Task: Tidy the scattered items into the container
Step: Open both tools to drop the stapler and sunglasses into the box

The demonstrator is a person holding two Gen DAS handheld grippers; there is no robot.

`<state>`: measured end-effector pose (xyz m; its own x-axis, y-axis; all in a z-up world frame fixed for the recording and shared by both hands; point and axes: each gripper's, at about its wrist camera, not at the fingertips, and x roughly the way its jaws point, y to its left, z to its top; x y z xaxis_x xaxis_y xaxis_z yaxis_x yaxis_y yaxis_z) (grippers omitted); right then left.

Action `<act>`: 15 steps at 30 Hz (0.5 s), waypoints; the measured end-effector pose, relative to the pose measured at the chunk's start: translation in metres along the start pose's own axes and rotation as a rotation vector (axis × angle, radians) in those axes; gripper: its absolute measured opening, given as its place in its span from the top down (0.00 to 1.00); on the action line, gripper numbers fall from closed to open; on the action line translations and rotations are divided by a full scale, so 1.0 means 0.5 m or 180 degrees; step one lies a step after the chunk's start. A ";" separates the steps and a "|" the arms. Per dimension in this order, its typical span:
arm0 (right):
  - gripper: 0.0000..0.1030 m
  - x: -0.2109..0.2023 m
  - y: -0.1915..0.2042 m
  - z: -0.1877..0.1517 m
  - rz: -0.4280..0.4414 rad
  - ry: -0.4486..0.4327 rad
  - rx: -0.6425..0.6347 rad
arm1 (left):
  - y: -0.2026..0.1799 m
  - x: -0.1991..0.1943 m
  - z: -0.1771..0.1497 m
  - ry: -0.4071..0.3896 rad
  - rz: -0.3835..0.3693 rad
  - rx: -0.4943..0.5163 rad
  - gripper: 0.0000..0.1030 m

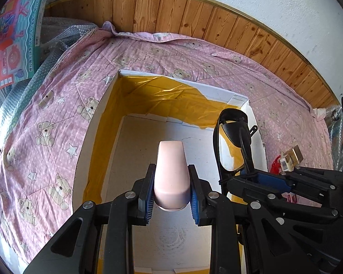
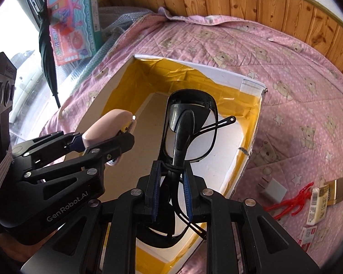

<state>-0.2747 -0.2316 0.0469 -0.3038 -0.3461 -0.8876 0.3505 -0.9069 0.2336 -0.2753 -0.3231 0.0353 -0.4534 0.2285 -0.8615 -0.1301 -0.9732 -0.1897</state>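
Observation:
A white cardboard box (image 1: 98, 118) (image 2: 228, 74) lined with yellow tape lies open on the pink bear-print quilt. My left gripper (image 1: 171, 194) (image 2: 107, 141) is shut on a pale pink case (image 1: 171, 178) (image 2: 107, 125), held above the box's inside. My right gripper (image 2: 171, 194) (image 1: 263, 182) is shut on black-framed glasses (image 2: 189, 123) (image 1: 233, 141), also over the box, to the right of the pink case. The glasses' temples stick out past the frame. The box floor under both items shows bare white.
On the quilt (image 2: 297, 91) right of the box lie a white charger plug (image 2: 274, 190), a red plastic figure (image 2: 292, 202), a small cream packet (image 2: 317, 205) with a gold box, and a red-white sachet (image 2: 307, 235). A toy box (image 2: 75, 20), an umbrella and bubble wrap stand at the far left; wood panelling runs behind.

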 end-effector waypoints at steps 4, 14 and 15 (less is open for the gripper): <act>0.81 0.020 -0.005 0.027 -0.0063 0.0083 -0.0013 | -0.003 0.026 0.021 0.0068 0.0060 0.0047 0.74; 0.81 0.083 -0.036 0.045 -0.0078 0.0319 0.0084 | 0.013 0.103 0.047 0.0255 0.0216 0.0064 0.74; 0.81 0.083 -0.035 0.046 -0.0079 0.0320 0.0076 | 0.013 0.108 0.050 0.0260 0.0231 0.0067 0.74</act>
<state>-0.3140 -0.2355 0.0149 -0.2212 -0.2987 -0.9284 0.3224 -0.9208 0.2195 -0.3226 -0.3167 -0.0007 -0.3892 0.1536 -0.9083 -0.1183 -0.9862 -0.1161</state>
